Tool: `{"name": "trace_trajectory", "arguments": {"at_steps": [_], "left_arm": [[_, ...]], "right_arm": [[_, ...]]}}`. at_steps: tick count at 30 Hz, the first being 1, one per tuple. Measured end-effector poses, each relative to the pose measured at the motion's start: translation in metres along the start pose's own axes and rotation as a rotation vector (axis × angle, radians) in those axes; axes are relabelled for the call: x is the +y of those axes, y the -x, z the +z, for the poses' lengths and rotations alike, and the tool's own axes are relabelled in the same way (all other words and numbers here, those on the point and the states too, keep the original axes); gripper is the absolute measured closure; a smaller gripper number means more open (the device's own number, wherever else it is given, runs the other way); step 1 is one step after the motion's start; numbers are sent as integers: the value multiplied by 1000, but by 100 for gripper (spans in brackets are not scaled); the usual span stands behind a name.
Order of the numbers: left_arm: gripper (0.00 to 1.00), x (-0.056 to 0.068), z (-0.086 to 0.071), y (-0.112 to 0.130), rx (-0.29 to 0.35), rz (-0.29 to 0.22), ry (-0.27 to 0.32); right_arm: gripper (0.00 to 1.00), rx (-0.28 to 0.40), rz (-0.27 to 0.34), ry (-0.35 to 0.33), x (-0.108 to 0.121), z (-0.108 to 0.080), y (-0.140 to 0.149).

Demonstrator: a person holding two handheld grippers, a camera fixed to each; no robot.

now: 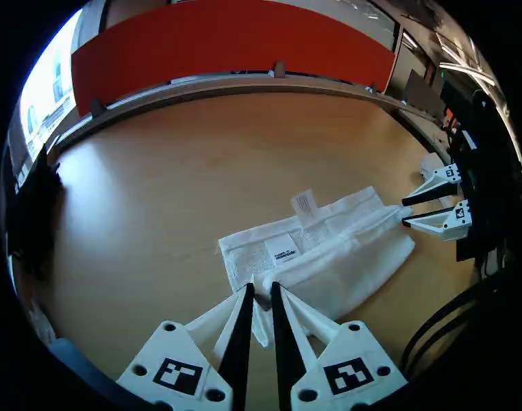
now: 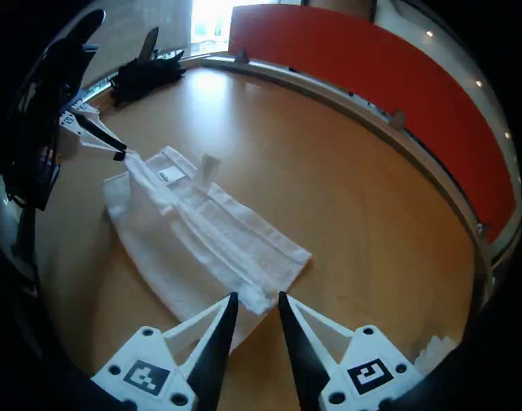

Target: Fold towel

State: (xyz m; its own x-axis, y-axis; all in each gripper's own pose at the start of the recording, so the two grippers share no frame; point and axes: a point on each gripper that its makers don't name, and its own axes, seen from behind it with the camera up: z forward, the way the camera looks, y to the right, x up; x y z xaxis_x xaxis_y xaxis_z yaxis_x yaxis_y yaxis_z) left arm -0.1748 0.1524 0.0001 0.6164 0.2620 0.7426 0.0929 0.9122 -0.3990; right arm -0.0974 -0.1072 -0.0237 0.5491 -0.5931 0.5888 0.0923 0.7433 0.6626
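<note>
- The wooden bench (image 1: 192, 157) spans both views, with a raised rim along its far edge.
- A red panel (image 1: 227, 41) stands upright behind that rim.
- The white towel (image 1: 343, 267) lies on the bench, loosely folded into a long strip. One long fold is raised as a ridge running from one gripper to the other. In the right gripper view the towel (image 2: 192, 240) stretches from the near fingers towards the far left.
- The left gripper (image 1: 260, 288) is at one end of the towel. Its fingers are drawn close together with white fabric pinched between them, and a little cloth hangs below the tips. In the right gripper view the same gripper (image 2: 120, 152) is seen at the far towel corner, its tips meeting on the cloth.
- The right gripper (image 2: 257, 296) is at the opposite end. Its fingers stand on either side of the bunched towel edge with a wider gap, and I cannot tell whether both press on the cloth. In the left gripper view it (image 1: 403, 212) sits at the towel's far tip.
- A black bundle (image 2: 148, 72) rests near the bench's far corner, well apart from the towel.
- A small white tag (image 1: 305, 204) stands up from the towel, and a flat label (image 1: 283, 248) lies on it nearby.
</note>
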Motion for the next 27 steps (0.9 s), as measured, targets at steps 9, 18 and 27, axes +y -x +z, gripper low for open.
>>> {"name": "trace_trajectory", "arguments": {"at_steps": [9, 18, 27], "left_arm": [[58, -8, 6, 1, -15, 54, -37], [25, -13, 5, -5, -10, 57, -51], [25, -12, -2, -2, -7, 30, -42]], "right_arm": [[33, -8, -4, 23, 7, 5, 2], [8, 9, 5, 30, 10, 3, -4], [7, 22, 27, 28, 6, -5, -3]]}}
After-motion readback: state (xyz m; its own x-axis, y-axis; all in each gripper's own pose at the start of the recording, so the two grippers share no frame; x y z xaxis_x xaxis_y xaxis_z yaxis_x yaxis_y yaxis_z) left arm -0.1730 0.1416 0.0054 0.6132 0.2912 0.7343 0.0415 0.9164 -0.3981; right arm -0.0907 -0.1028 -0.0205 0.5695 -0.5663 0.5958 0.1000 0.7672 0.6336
